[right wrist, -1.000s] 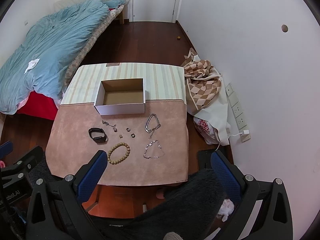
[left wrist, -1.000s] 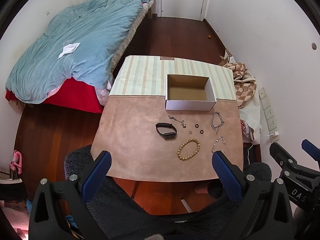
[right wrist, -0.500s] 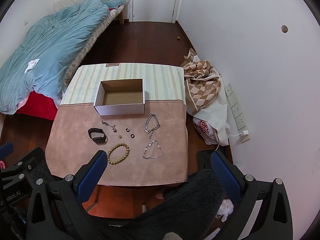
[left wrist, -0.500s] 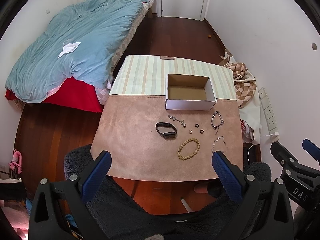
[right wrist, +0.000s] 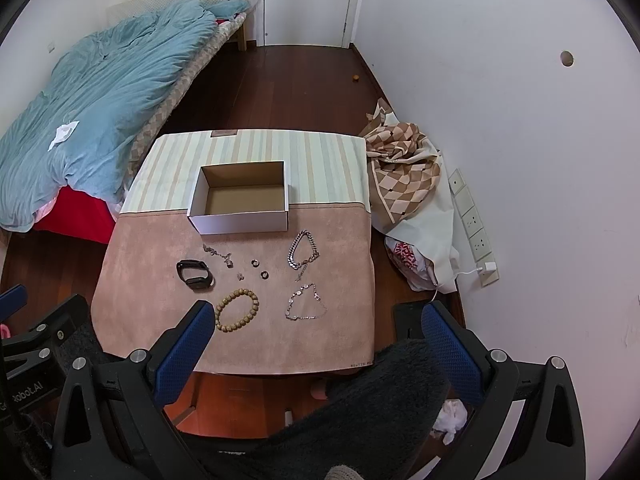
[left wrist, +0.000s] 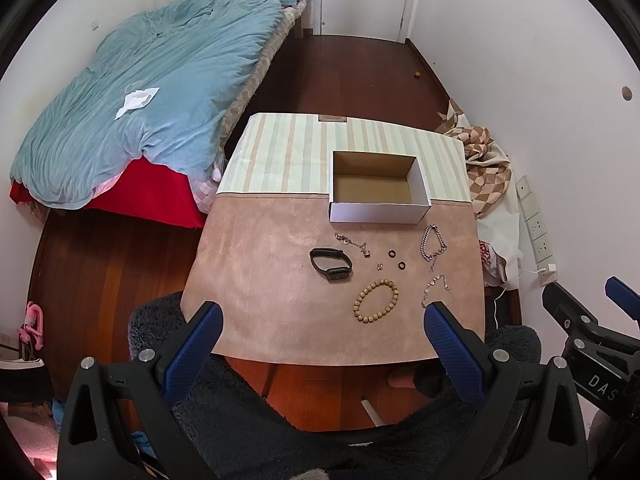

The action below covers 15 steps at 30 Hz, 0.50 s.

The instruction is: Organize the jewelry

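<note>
Tongs: left tongs & right tongs both spread apart, holding nothing, hovering short of the bench.
Box: white cardboard box open, nothing inside, at far half of bench.
Jewelry: wooden bead bracelet, black wristband, thin chain bracelet, chunky chain bracelet, 2 black rings all lie apart, near side of box.
Next (guess): start w/ bead bracelet, nearest; come down steep, pinch one side of loop, lift clear before carrying over box wall.

Left tongs and right tongs, black frames, blue textured pads, silver screws, white lettering
</note>
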### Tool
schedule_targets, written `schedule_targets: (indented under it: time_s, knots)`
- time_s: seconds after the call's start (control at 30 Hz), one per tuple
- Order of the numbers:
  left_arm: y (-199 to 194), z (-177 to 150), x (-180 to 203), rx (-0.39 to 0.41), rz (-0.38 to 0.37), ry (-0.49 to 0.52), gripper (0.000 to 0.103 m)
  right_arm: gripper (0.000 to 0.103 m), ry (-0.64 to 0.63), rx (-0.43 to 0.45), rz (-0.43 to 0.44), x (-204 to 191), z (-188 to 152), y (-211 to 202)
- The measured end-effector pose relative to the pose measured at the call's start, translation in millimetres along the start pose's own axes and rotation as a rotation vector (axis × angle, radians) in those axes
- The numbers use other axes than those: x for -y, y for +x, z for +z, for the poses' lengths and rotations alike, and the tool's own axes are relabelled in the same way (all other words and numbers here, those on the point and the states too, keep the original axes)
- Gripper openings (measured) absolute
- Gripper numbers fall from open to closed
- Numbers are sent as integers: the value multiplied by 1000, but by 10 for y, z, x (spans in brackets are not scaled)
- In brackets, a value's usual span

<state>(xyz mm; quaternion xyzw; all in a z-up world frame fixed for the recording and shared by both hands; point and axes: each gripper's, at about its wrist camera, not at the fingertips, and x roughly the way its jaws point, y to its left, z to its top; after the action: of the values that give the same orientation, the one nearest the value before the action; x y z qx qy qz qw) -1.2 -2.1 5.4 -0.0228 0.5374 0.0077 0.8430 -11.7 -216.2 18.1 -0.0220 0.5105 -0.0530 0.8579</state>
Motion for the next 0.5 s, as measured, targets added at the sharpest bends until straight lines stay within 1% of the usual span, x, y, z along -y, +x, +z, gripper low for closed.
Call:
schedule_targets:
  time_s: [0.3, 0.5]
  knots:
    - [-8, 15, 32, 6, 2, 5, 103, 103, 0, 5, -2, -16, -1, -16]
    - [-26, 12, -15, 12, -2, 5, 103, 103, 4, 15, -2, -29, 10, -45]
